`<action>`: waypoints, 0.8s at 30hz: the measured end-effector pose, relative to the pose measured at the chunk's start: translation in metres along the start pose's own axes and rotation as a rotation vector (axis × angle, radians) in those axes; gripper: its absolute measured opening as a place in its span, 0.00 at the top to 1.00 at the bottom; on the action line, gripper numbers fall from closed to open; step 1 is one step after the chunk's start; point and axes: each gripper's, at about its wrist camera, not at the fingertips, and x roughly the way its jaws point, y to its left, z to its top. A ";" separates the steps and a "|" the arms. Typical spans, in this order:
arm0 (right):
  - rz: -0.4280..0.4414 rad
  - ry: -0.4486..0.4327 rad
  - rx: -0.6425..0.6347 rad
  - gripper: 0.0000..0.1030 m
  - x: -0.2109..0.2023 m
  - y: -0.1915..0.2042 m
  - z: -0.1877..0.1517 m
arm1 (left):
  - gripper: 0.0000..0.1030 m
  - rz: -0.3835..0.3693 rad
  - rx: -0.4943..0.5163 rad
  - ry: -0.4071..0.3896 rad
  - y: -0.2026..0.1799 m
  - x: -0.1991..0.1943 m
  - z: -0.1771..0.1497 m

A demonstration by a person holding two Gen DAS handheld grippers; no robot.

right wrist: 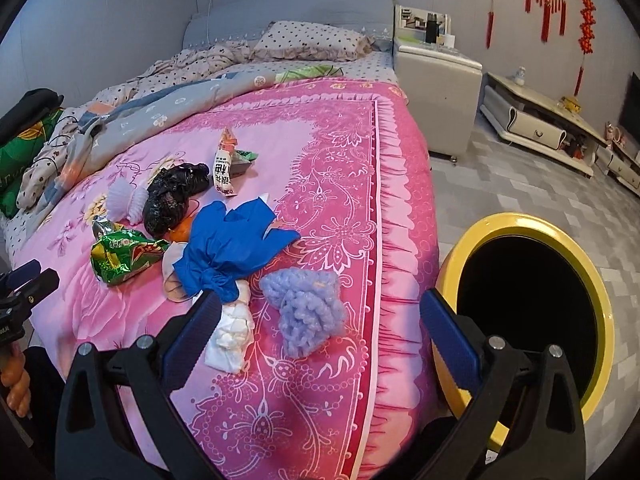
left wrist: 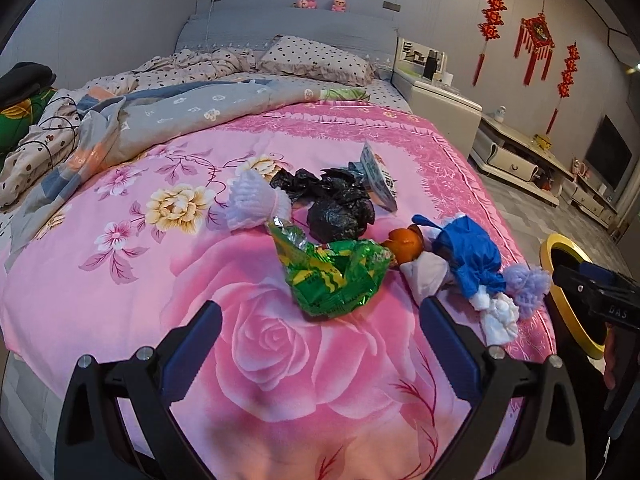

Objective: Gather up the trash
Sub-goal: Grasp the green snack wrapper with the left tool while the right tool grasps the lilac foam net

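Trash lies on the pink floral bedspread (left wrist: 280, 360): a green snack wrapper (left wrist: 332, 276), black plastic bags (left wrist: 336, 204), a white foam net (left wrist: 256, 200), an orange peel (left wrist: 406, 246), a blue glove (left wrist: 468, 256), a purple foam net (left wrist: 526, 286), a white tissue (left wrist: 498, 314) and a printed packet (left wrist: 378, 176). My left gripper (left wrist: 320, 332) is open and empty, just short of the green wrapper. My right gripper (right wrist: 320, 328) is open and empty over the purple foam net (right wrist: 306, 308), beside the tissue (right wrist: 232, 332) and blue glove (right wrist: 232, 248). A yellow-rimmed bin (right wrist: 524, 312) stands by the bed.
A crumpled grey quilt (left wrist: 168, 116) and pillow (left wrist: 316, 60) lie at the bed's head. A white nightstand (right wrist: 438, 80) and low TV cabinet (right wrist: 536, 124) stand on the right over a grey tiled floor (right wrist: 520, 188). Red ornaments (left wrist: 536, 40) hang on the wall.
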 end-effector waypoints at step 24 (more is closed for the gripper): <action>-0.006 0.077 0.041 0.29 0.060 -0.001 -0.003 | 0.18 -0.005 -0.025 0.020 0.003 0.084 0.023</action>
